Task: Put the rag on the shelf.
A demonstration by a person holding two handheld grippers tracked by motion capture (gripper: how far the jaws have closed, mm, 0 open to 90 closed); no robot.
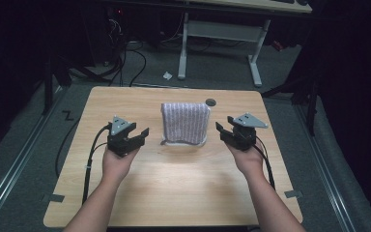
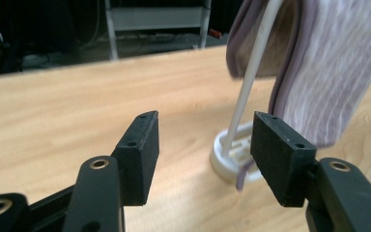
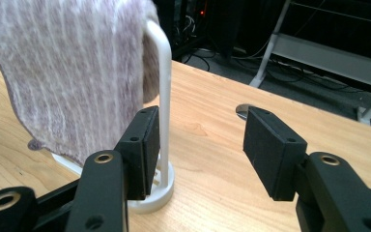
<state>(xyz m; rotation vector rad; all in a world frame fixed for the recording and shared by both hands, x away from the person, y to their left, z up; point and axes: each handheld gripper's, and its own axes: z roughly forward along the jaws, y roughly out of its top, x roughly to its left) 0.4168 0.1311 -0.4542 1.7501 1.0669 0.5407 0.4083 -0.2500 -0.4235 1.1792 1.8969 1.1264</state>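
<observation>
Item: knitted cloth draped over white rack mid-tabletop, nearer the far edge; I held left gripper and right gripper flanking it, jaws apart, empty; removal not begun.

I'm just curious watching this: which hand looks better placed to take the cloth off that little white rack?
Barely the right, I'd guess. The towel hangs midway between both open grippers, but the right gripper sits closer to the rack.
</observation>
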